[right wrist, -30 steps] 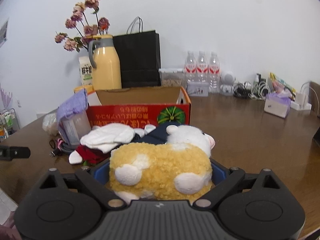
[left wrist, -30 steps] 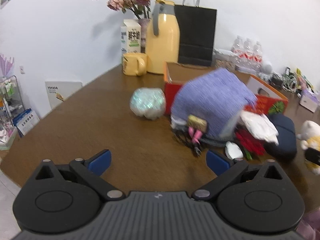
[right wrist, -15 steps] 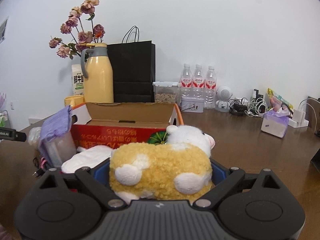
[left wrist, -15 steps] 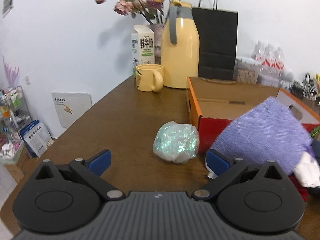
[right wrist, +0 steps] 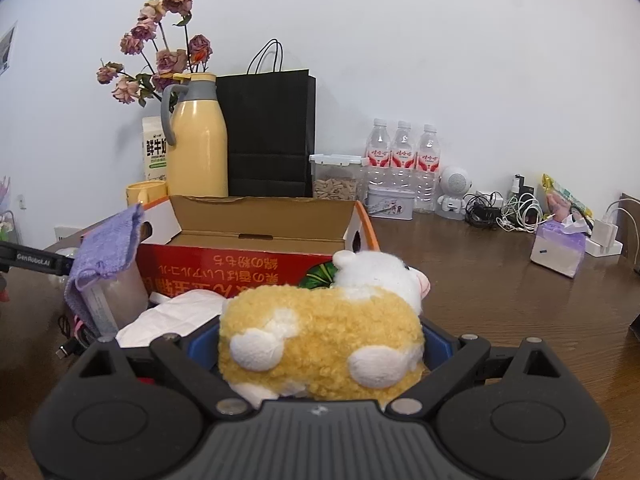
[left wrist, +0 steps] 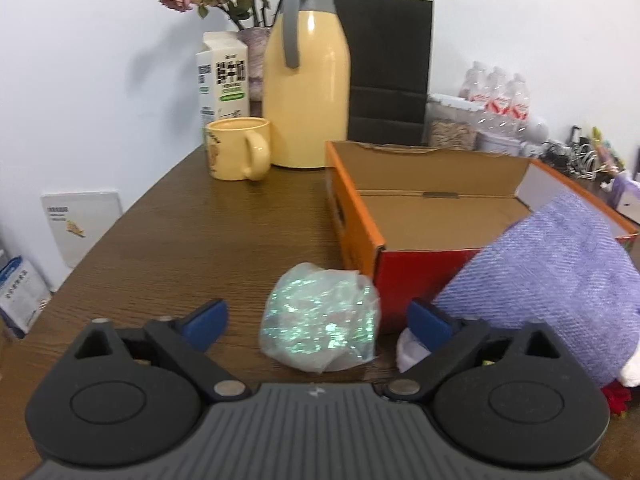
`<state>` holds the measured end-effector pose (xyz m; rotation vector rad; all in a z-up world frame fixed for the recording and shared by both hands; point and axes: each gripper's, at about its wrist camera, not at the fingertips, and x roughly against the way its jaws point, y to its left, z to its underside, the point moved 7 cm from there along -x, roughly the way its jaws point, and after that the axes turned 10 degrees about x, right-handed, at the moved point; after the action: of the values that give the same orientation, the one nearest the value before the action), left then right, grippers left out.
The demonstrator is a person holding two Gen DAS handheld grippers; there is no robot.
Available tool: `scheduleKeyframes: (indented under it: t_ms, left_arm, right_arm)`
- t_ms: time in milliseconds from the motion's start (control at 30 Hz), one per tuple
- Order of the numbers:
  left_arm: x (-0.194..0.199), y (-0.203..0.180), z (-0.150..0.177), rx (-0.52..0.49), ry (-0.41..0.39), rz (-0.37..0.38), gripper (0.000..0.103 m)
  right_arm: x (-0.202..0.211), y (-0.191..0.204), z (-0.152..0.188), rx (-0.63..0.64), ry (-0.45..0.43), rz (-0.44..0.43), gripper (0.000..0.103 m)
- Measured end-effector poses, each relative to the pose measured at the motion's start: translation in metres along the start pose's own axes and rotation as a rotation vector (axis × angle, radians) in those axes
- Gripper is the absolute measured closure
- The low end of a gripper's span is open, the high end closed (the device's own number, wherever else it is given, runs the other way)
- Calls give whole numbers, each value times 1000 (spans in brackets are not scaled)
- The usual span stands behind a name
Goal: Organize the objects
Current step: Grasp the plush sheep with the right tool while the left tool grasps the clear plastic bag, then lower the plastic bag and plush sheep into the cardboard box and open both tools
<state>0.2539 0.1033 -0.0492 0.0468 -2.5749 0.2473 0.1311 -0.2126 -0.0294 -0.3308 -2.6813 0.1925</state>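
Left gripper [left wrist: 316,320] closing around crinkly iridescent bundle [left wrist: 320,320] (untouched); right gripper [right wrist: 320,346] clamps fuzzy plush [right wrist: 320,344].

A plain white wall [right wrist: 440,40] backs a dark brown wood-grain table [left wrist: 200,240] with a rounded edge; even light fills the room, and the flowers cast a soft shadow on the wall

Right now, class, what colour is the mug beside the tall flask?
Pale yellow mug, matching the flask; clearest in the left wrist view.
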Motion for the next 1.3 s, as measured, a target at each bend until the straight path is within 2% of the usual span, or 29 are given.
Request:
scheduleKeyframes:
  t_ms: [67,100,200,500,667,833,1000,1133,1300]
  left_arm:
    - [1,-1,0,2,4,18,37]
    - [2,-2,1,3,9,29,53]
    - [9,-3,5,1,-1,39,62]
    - [51,-1,5,35,-61,46,65]
    - [79,-11,-12,15,-120,60,65]
    - [90,-31,-37,5,-127,102,65]
    - [84,-56,-70,-14,-149,115,64]
    - [62,-78,-95,-28,-137,122,64]
    - [19,-102,-122,-24,-86,109,64]
  right_arm:
    - [1,1,0,1,-1,-4,7]
    - [2,2,1,1,-1,-8,7]
    - [5,3,1,-2,-5,-18,7]
    - [17,1,0,-4,-34,-36,7]
    - [23,0,-5,6,-59,-40,7]
    - [23,1,-22,45,-106,-42,7]
    - [13,4,-60,85,-176,-63,7]
    - [-9,6,-97,104,-231,-63,7]
    - [-53,11,-135,105,-227,-97,7]
